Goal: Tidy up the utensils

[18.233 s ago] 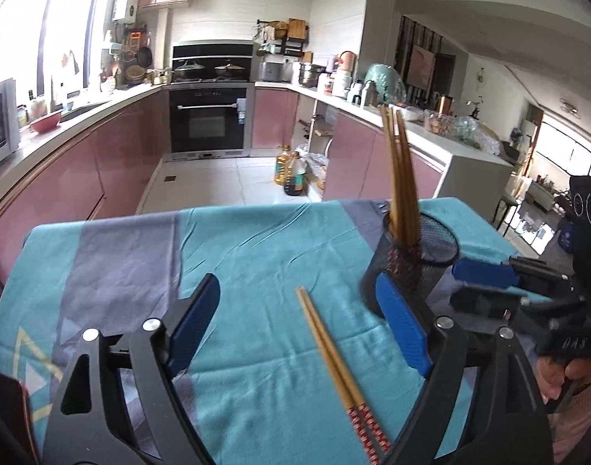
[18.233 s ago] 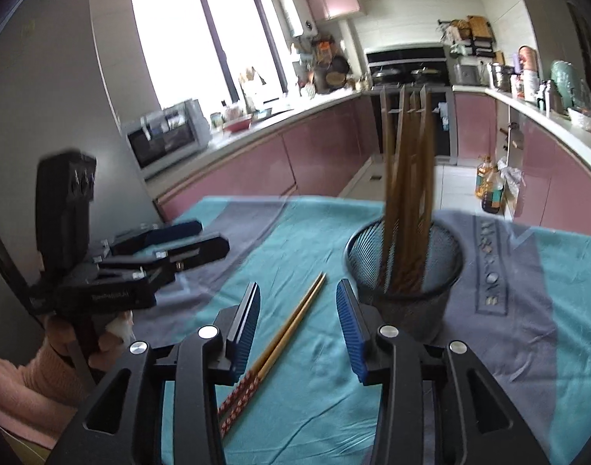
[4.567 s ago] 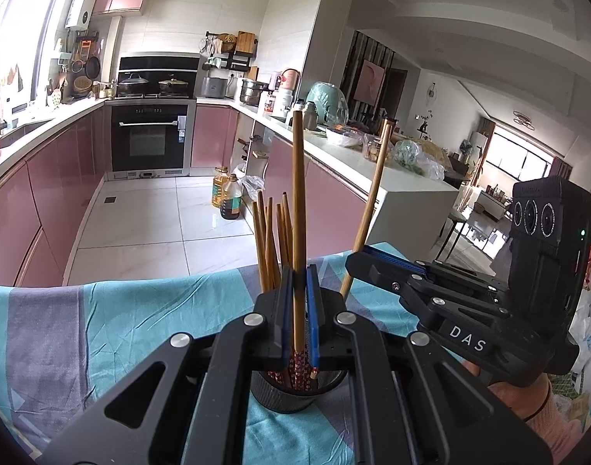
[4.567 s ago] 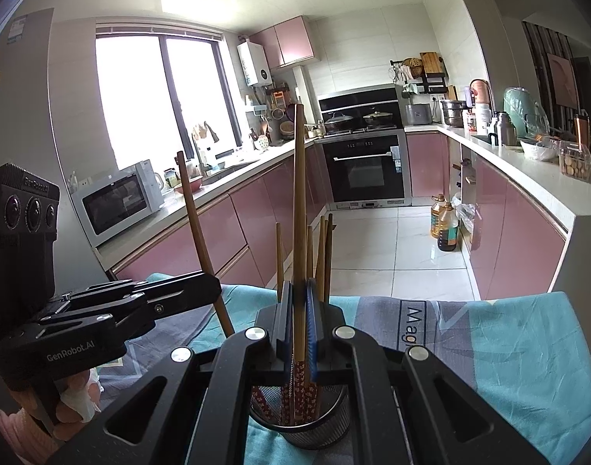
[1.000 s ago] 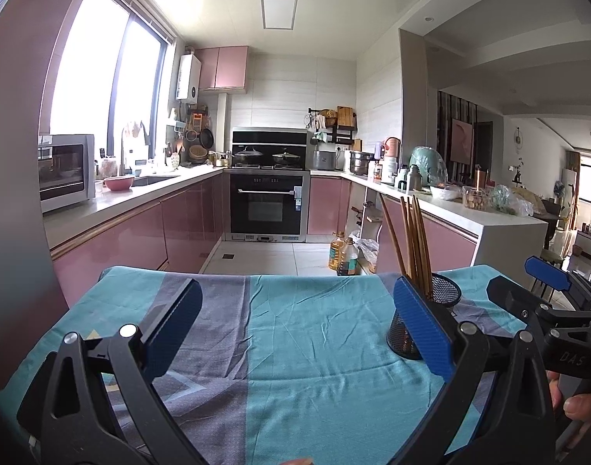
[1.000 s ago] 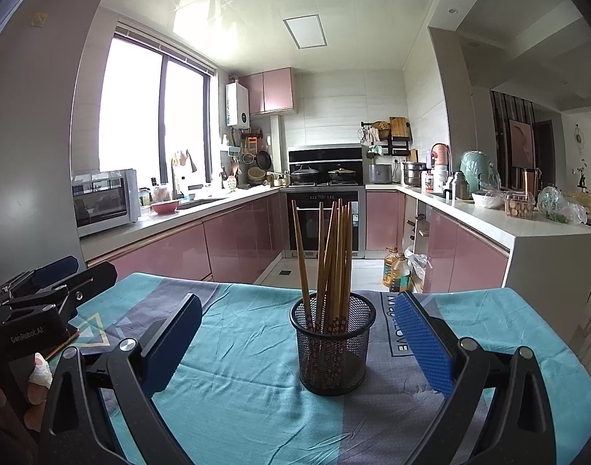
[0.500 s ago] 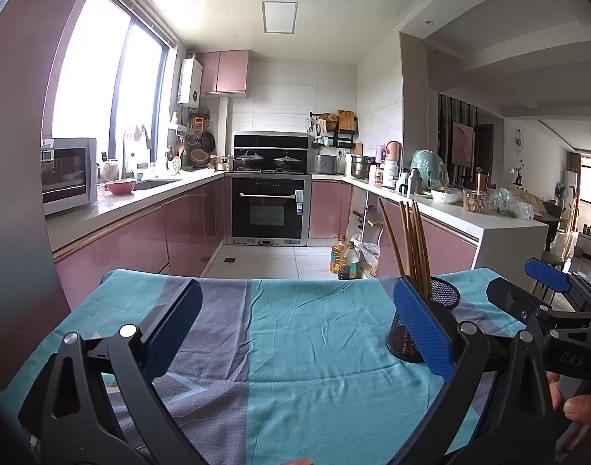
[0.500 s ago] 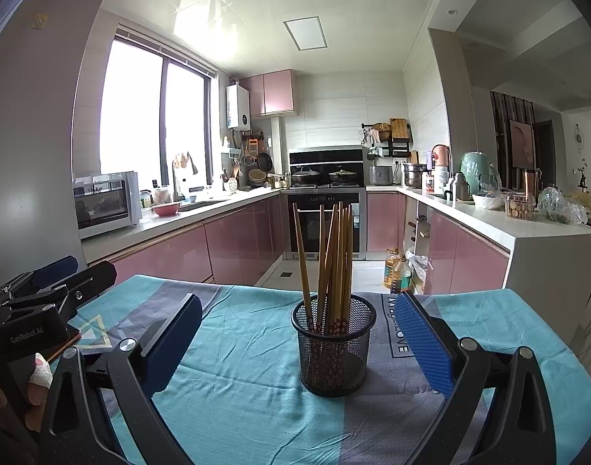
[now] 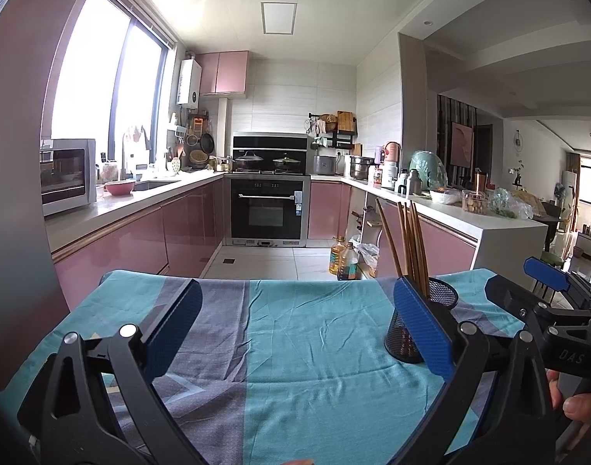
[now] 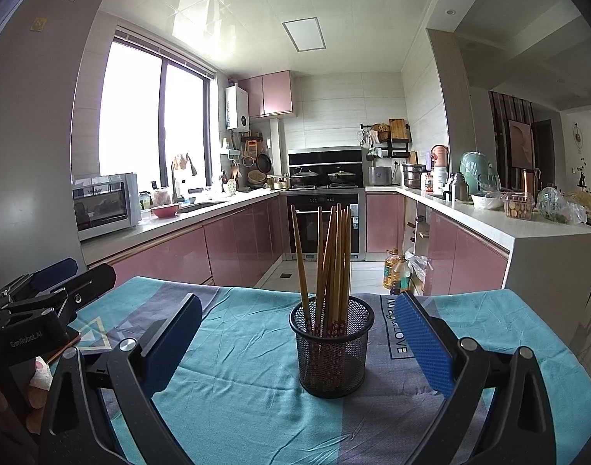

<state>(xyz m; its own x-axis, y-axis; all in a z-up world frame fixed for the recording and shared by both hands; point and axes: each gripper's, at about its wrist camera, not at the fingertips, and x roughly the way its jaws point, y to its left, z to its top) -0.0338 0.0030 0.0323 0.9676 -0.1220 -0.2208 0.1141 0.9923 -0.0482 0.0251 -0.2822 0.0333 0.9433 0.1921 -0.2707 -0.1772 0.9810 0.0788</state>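
Chopsticks (image 10: 331, 263) stand upright in the mesh holder (image 10: 331, 348), dead ahead between the right gripper (image 10: 295, 345)'s wide-apart jaws, nearer than the left gripper (image 9: 295, 333), likewise spread and empty.

Surface (image 10: 489, 348) draped in a teal and grey-purple cloth (image 10: 248, 387), creased, printed lettering and a triangle motif, a black mesh cup (image 10: 332, 352) standing upright on the cloth near its middle, wooden chopsticks (image 10: 330, 263) leaning inside it
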